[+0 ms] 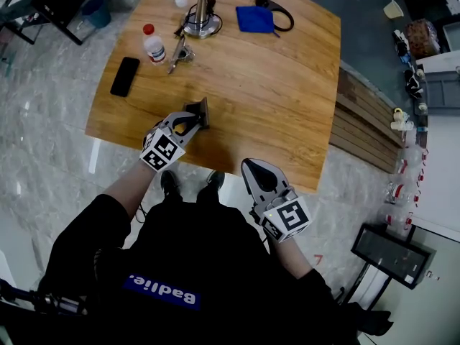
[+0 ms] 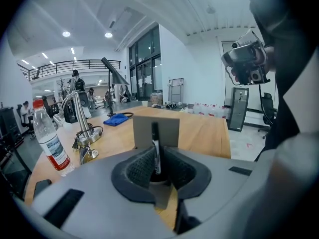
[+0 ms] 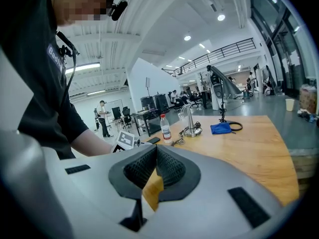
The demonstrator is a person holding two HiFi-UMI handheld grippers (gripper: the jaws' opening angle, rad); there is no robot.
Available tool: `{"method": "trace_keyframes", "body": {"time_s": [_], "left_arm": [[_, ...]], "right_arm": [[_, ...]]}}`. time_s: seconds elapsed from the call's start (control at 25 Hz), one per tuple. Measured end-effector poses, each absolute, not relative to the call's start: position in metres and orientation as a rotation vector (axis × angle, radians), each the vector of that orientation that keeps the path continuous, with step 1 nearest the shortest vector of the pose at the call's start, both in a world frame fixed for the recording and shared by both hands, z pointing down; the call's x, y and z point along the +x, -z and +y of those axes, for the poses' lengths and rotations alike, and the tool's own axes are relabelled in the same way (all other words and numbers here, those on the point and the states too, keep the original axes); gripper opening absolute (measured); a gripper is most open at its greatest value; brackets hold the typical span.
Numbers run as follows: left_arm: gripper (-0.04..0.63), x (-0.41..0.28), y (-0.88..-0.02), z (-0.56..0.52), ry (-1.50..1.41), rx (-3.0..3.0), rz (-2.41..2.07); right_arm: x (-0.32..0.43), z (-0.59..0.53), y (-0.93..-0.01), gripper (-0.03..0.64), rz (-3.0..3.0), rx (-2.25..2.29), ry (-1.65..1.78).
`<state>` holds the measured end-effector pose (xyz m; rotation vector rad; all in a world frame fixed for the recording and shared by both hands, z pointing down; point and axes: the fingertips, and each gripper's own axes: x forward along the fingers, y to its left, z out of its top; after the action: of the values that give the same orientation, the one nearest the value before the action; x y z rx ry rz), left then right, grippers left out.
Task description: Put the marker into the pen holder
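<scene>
Left gripper [image 2: 156,171] clamped on the upright marker [image 2: 155,146], which looks light, stiff and smooth enough to slip, so the mid-barrel hold seems sound. The grey pen holder [image 2: 142,131] stands just beyond at twelve o'clock. At four o'clock, off the table [image 1: 287,106] edge, the right gripper [image 3: 155,166] is closed on nothing.

Marker [image 2: 155,142]: lower end buried between pads of left gripper [image 2: 156,159]. Pen holder [image 2: 142,131]: base hidden behind gripper body. Bottle [image 2: 50,144]: label print too small to read. Head view: marker not discernible, holder partly covered by gripper.
</scene>
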<state>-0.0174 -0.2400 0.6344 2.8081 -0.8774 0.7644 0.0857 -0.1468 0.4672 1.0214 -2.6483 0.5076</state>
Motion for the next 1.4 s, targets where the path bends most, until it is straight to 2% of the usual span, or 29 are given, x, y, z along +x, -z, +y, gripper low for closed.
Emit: {"method": "trace_keyframes", "body": {"time_s": [0.28,0.52,0.96,1.28,1.4], "left_arm": [[0.048,-0.017,-0.615,-0.24,-0.736,2.838,-0.88],[0.048,-0.028,-0.558,-0.224,-0.622,2.899,-0.896],[0.048,-0.044,-0.472,-0.143,-0.429,2.926,-0.755],[0.043,-0.022,-0.418,-0.068,-0.366,2.908,-0.794],[0.011,-0.009,-0.417,-0.046,-0.355,2.865,-0.869]], "right_arm": [[0.082,-0.145,-0.461,0.006,-2.658,1.012,-0.485],[0.06,-0.14,-0.446,0.006,-2.694,1.029,-0.44],[0.021,-0.104,-0.439,0.006,-2.706,1.171,-0.441],[0.016,-0.063,-0.418,0.006,-2.839,0.975,-0.377],[0.028,-0.048,-0.412,0.006,-2.892,0.909,-0.353]]}}
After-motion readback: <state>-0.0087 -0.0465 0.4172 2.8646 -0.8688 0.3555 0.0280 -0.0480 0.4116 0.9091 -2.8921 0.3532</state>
